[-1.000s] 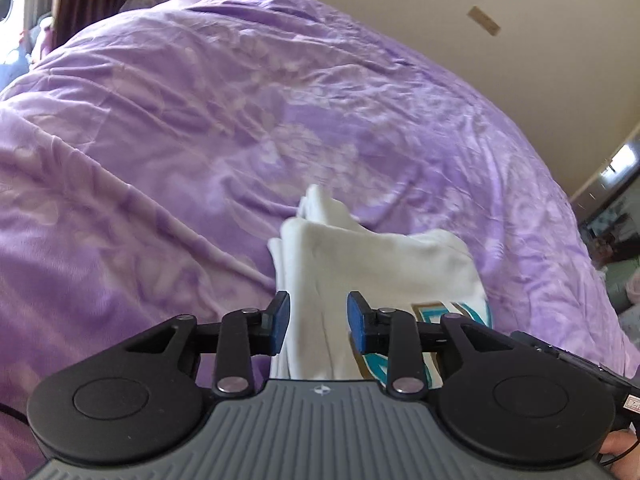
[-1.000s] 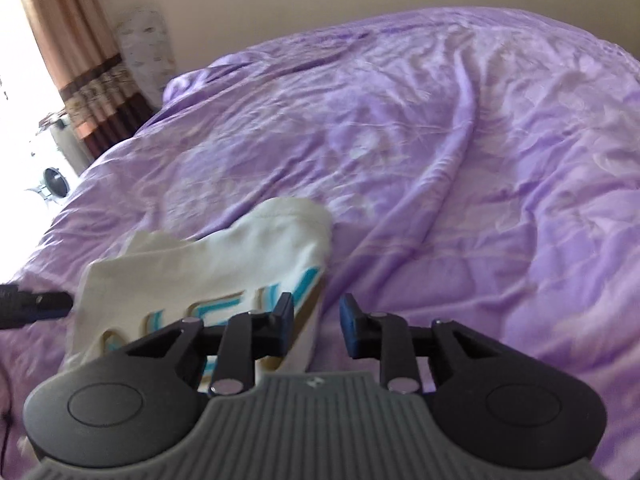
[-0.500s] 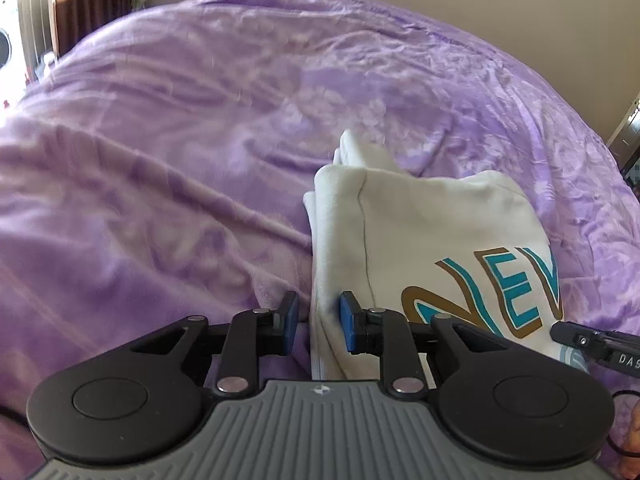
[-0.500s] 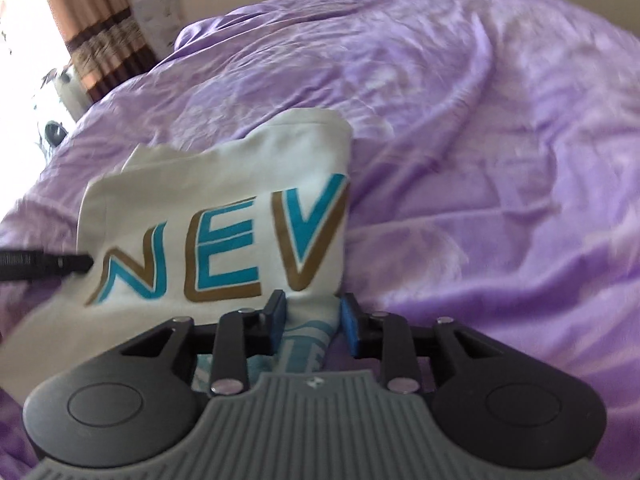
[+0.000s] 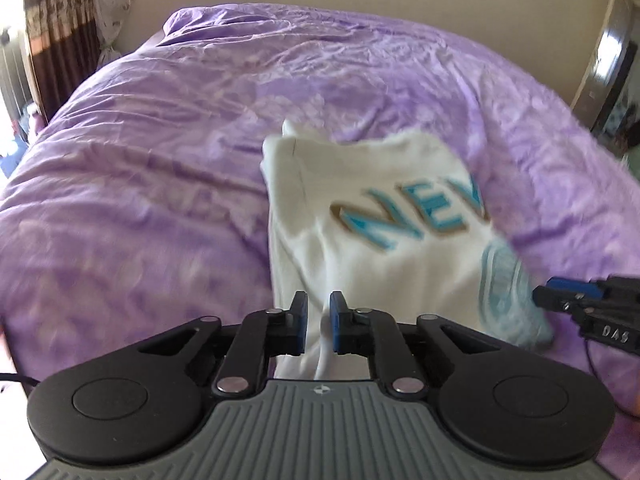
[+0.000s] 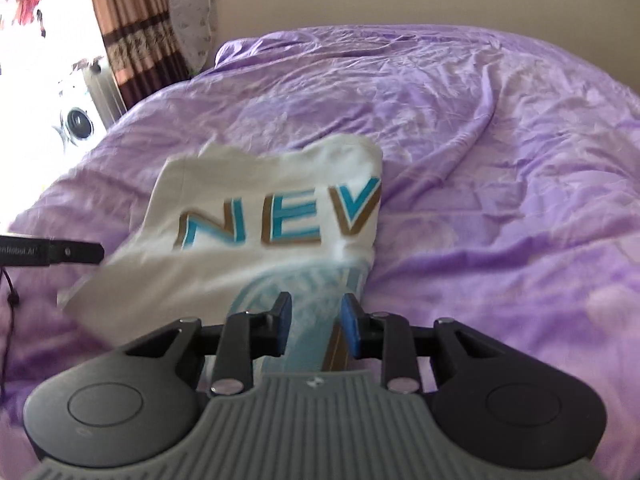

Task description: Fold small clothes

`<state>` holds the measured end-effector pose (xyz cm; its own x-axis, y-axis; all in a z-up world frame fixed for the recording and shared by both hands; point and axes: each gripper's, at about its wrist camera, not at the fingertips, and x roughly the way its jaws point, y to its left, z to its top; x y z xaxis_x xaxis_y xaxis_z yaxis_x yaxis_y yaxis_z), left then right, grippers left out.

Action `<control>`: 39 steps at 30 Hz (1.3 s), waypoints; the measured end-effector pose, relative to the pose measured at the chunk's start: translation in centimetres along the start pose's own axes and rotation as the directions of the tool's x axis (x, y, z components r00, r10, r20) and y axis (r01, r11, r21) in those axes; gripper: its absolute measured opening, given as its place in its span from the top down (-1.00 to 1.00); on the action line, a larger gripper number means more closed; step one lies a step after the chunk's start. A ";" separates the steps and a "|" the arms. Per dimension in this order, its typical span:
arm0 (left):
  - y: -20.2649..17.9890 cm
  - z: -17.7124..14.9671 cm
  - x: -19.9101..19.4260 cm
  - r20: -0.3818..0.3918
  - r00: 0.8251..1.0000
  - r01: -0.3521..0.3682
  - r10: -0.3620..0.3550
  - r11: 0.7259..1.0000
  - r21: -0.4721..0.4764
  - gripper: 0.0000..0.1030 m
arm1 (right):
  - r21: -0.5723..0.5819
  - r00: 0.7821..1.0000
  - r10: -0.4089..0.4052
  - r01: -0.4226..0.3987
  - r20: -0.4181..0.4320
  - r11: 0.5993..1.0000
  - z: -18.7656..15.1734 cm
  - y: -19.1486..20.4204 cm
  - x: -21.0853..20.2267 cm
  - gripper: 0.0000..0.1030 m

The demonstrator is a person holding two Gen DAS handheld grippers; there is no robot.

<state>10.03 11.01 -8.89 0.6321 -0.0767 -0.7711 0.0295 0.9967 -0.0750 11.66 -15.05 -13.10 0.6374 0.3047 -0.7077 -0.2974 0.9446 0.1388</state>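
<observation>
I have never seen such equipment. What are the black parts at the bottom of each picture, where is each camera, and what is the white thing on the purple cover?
No robot is here: a person holds one two-finger gripper in each hand, and a wide-angle camera on each gripper looks forward along its fingers. The black and grey shape at the bottom is the gripper's own body.

One picture comes from the left gripper, the other from the right gripper. Each tool also shows at the side of the other's picture.

On the purple bedcover lies a folded white T-shirt printed with blue letters "NEV". Each gripper has its near edge between its blue pads. The left jaws are closing on a pinched fold; the right jaws are closing too, but a firm grip is unclear.
</observation>
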 end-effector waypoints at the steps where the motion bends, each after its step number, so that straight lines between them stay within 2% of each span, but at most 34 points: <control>1: 0.0 -0.7 0.0 -0.011 1.000 -0.006 0.006 1.000 0.002 0.77 | -0.014 1.000 -0.004 0.004 -0.010 1.000 -0.6 0.3 -0.2 0.59; 4: 0.6 -2.0 0.8 -0.064 0.998 0.001 -0.002 1.000 -0.022 0.78 | -0.013 0.999 -0.010 0.010 -0.045 1.000 -2.5 0.5 -0.4 0.71; 7: 0.9 -2.5 2.0 -0.103 0.994 -0.023 0.020 0.999 -0.028 0.78 | 0.003 0.997 -0.003 0.004 -0.073 1.000 -3.3 0.2 0.2 0.78; 16: 0.8 -3.4 5.5 -0.193 0.978 -0.075 0.076 0.997 0.013 0.72 | -0.020 0.978 0.004 -0.009 -0.209 1.000 -4.9 -0.3 4.4 0.79; 20: 0.9 -3.3 5.4 -0.195 0.978 -0.070 0.071 0.997 0.014 0.72 | -0.062 0.972 -0.022 0.008 -0.235 0.998 -5.2 0.2 5.6 0.80; 28: 2.0 -2.7 4.0 -0.167 0.986 -0.013 0.003 0.998 -0.058 0.69 | -0.069 0.978 -0.024 0.009 -0.209 0.998 -4.8 0.4 4.3 0.79; 30: 1.8 -2.3 3.2 -0.147 0.989 -0.015 0.007 0.999 -0.052 0.56 | -0.064 0.981 -0.017 0.005 -0.193 0.998 -4.7 0.5 3.7 0.73; 31: 1.7 -2.2 2.6 -0.132 0.991 -0.019 0.013 0.999 -0.048 0.54 | -0.058 0.982 -0.011 0.000 -0.186 0.998 -4.4 0.5 3.5 0.62; 32: 1.6 -1.9 1.9 -0.105 0.994 -0.029 0.024 0.999 -0.042 0.50 | -0.055 0.985 -0.007 -0.002 -0.174 0.998 -4.1 0.5 3.0 0.36; 33: 1.3 -1.6 0.9 -0.066 0.997 -0.040 0.038 0.999 -0.029 0.50 | -0.060 0.988 -0.017 0.008 -0.151 0.998 -3.9 0.5 2.3 0.26; 35: 0.6 -0.8 -1.7 0.041 0.997 -0.072 0.071 0.997 0.003 0.50 | -0.081 0.996 -0.040 0.033 -0.083 0.996 -3.0 1.0 0.5 0.22; 37: -0.3 -0.2 -4.5 0.148 0.982 -0.125 0.121 0.992 0.018 0.50 | -0.088 0.999 -0.041 0.039 -0.016 0.995 -2.0 1.5 -1.5 0.13; 39: -1.0 0.0 -7.1 0.233 0.964 -0.137 0.130 0.990 0.013 0.36 | -0.084 0.997 -0.042 0.048 0.065 0.995 -1.0 2.0 -3.9 0.03</control>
<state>5.55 10.59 -3.38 0.7931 0.0615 -0.6060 -0.0472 0.9981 0.0396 7.88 -14.46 -10.81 0.6941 0.2715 -0.6667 -0.3254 0.9445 0.0459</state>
